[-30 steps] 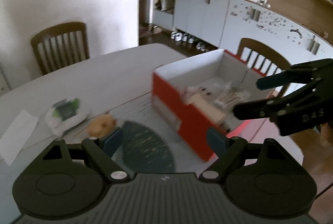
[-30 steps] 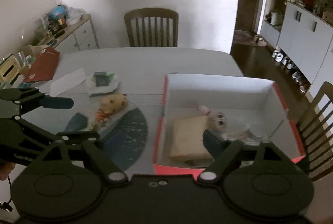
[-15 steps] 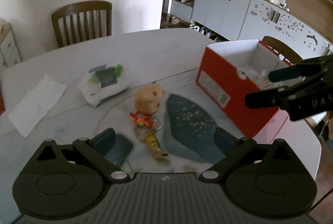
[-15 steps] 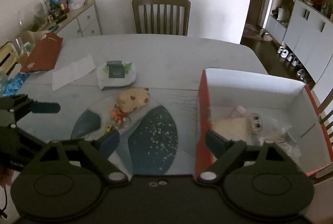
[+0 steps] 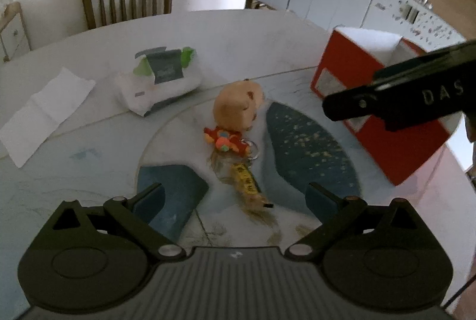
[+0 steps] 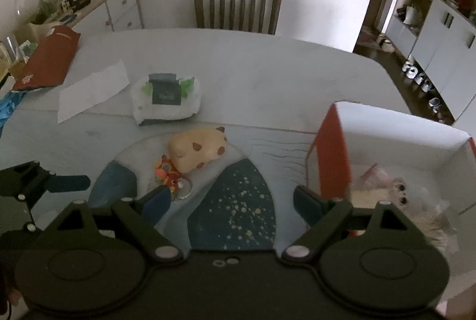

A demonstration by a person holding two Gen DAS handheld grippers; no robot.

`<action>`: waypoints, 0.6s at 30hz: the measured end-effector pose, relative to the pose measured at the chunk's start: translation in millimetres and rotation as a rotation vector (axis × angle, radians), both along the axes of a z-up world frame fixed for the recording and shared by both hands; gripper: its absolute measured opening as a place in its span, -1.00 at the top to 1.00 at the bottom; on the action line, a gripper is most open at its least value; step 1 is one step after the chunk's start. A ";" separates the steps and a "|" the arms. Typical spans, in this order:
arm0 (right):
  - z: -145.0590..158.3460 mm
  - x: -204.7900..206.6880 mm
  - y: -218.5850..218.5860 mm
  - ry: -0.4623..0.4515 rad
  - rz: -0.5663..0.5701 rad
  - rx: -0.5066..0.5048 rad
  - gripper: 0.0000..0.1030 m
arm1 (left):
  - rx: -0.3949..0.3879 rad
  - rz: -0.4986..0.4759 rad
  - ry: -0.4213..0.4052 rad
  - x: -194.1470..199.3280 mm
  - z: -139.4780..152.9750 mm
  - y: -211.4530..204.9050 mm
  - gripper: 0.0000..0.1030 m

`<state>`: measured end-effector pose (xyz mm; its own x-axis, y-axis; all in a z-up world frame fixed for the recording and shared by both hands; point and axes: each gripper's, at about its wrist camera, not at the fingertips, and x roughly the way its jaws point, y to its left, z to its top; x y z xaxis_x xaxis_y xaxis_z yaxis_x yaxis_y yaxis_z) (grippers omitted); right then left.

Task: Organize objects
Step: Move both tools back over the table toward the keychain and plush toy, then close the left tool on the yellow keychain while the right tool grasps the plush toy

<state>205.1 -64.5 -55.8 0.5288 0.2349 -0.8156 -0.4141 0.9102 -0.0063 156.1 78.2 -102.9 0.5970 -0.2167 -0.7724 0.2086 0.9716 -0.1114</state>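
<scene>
Pale dining table, patterned mat; red box at right already holding toys. Plush hamster, orange keychain, yellow packet loose, presumably awaiting boxing. Left gripper and right gripper both spread wide, empty, angled down toward them.

Only legible txt: "DAS" in pale letters on the right gripper arm; other labels too blurred.

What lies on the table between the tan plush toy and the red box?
Only the dark speckled patch of the table mat lies between the tan plush toy and the red box; nothing loose. Both wrist views show it.
</scene>
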 end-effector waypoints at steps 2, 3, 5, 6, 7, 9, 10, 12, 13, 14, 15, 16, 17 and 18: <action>-7.9 7.2 2.9 0.017 -0.003 -0.003 -0.73 | 0.020 0.007 -0.011 2.6 -5.5 -2.9 -0.96; -11.1 10.1 4.1 0.024 -0.003 -0.003 -0.73 | 0.028 0.008 -0.014 3.5 -8.0 -4.1 -0.96; -15.9 16.0 8.0 0.033 0.003 -0.004 -0.73 | 0.035 0.012 -0.009 6.9 -13.5 -6.2 -0.96; -17.3 18.9 9.9 0.035 0.008 -0.004 -0.73 | 0.035 0.012 -0.005 8.7 -16.0 -7.1 -0.96; -18.8 22.4 12.9 0.036 0.016 -0.003 -0.73 | 0.036 0.015 -0.004 10.4 -18.3 -8.1 -0.96; -21.6 29.4 17.7 0.038 0.029 -0.003 -0.73 | 0.045 0.019 -0.003 13.8 -22.0 -10.9 -0.96; -22.8 32.8 19.7 0.040 0.034 -0.004 -0.73 | 0.048 0.017 -0.003 15.4 -23.8 -12.6 -0.96; -25.6 40.2 24.6 0.046 0.046 0.004 -0.75 | 0.056 0.016 0.000 17.9 -27.5 -15.6 -0.96; -26.7 43.7 27.0 0.049 0.056 0.011 -0.80 | 0.060 0.015 -0.001 18.6 -29.0 -17.0 -0.96; -27.8 46.3 29.3 0.048 0.064 0.013 -0.87 | 0.065 0.018 -0.007 18.6 -30.0 -18.1 -0.96; -28.8 48.9 31.7 0.045 0.076 0.014 -0.88 | 0.070 0.020 -0.012 18.7 -31.0 -18.9 -0.96; -30.0 51.2 34.0 0.045 0.089 0.017 -0.90 | 0.071 0.021 -0.013 18.9 -31.9 -19.8 -0.96; -31.3 53.4 36.1 0.048 0.098 0.019 -0.91 | 0.070 0.021 -0.011 19.6 -32.8 -20.3 -0.96; -33.5 56.4 39.0 0.054 0.107 0.018 -0.91 | 0.069 0.020 -0.010 19.9 -33.8 -21.0 -0.96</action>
